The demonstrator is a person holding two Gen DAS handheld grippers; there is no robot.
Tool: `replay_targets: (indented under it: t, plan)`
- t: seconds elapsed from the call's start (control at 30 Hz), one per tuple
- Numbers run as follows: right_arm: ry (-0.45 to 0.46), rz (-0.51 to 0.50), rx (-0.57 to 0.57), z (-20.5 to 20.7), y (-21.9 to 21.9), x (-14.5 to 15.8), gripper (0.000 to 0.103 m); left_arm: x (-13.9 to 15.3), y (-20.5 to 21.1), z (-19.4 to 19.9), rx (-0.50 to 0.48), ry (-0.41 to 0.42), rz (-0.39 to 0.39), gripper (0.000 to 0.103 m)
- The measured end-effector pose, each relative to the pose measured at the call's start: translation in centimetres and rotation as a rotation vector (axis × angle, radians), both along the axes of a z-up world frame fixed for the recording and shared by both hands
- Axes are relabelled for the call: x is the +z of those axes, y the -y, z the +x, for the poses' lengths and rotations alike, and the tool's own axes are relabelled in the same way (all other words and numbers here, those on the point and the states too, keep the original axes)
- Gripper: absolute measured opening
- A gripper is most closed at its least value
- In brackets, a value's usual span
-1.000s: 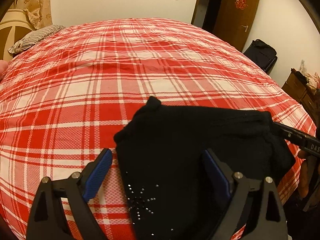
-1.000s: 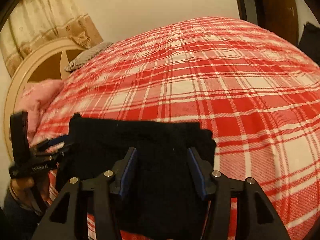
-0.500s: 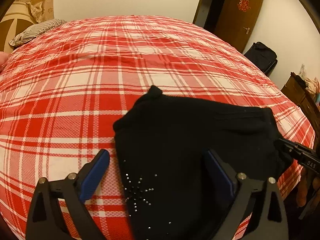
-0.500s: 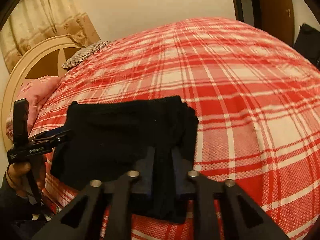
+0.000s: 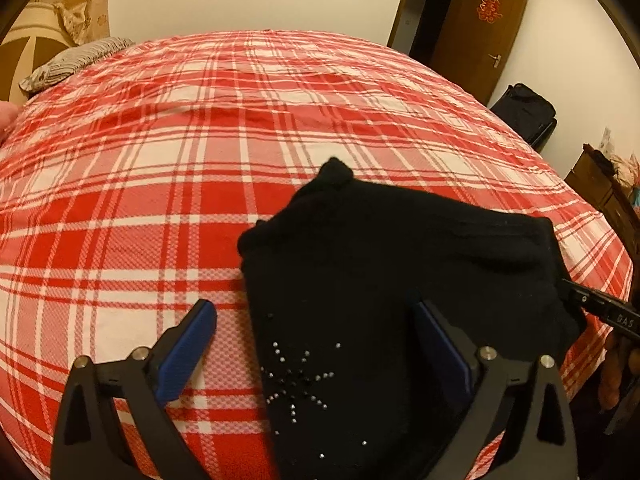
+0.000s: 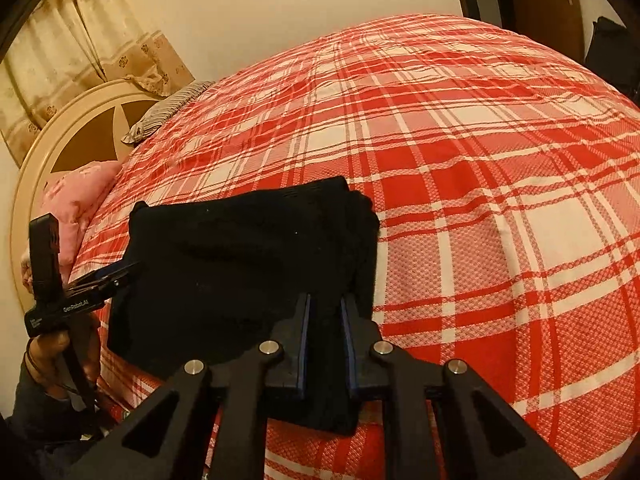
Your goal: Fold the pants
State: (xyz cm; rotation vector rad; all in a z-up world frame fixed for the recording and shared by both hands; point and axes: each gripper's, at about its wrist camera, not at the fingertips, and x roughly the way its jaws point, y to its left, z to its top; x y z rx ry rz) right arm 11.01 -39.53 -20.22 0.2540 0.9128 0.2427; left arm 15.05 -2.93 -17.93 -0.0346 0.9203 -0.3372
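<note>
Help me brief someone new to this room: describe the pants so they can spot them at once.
Find the bed with the red and white plaid cover. Near its front edge lies a folded black bundle, the pants. Nothing else on the cover is black, and a starburst of small studs marks one corner.

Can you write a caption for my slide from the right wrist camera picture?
Right tongs shut on folded black knit pants lying on a red-and-white plaid bedspread.

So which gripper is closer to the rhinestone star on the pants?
Left. The left gripper straddles the rhinestone star; the right gripper pinches the pants at the far edge.
</note>
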Motion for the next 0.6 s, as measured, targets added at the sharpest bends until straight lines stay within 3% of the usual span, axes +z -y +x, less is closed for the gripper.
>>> replay_targets:
  t: [0.03, 0.07, 0.13, 0.3, 0.4, 0.5, 0.6]
  plan:
    - [0.004, -0.007, -0.001, -0.1, -0.1, 0.1, 0.016, 0.2, 0.0, -0.2, -0.003, 0.005, 0.005, 0.101]
    - [0.013, -0.027, -0.009, -0.3, -0.2, 0.4, 0.028, 0.4, 0.1, -0.4, -0.005, 0.015, 0.012, 0.101]
    - [0.058, -0.09, -0.037, -0.8, -0.7, 1.4, 0.036, 0.7, 0.1, -1.0, -0.01, 0.033, 0.017, 0.101]
    - [0.188, -0.078, 0.056, -3.1, -3.0, 4.6, 0.036, -0.1, 0.4, -1.0, -0.017, 0.006, 0.005, 0.101]
    - [0.136, -0.079, 0.142, -3.6, -4.7, 3.7, 0.038, 0.0, 0.6, -1.1, -0.019, 0.011, 0.003, 0.101]
    - [0.048, -0.154, 0.111, -3.3, -4.4, 1.1, 0.038, 0.3, 0.7, -1.3, -0.02, 0.023, 0.007, 0.101]
    - [0.027, -0.096, 0.119, -3.1, -2.9, 0.6, 0.038, 0.3, 0.6, -1.3, -0.02, 0.03, 0.019, 0.101]
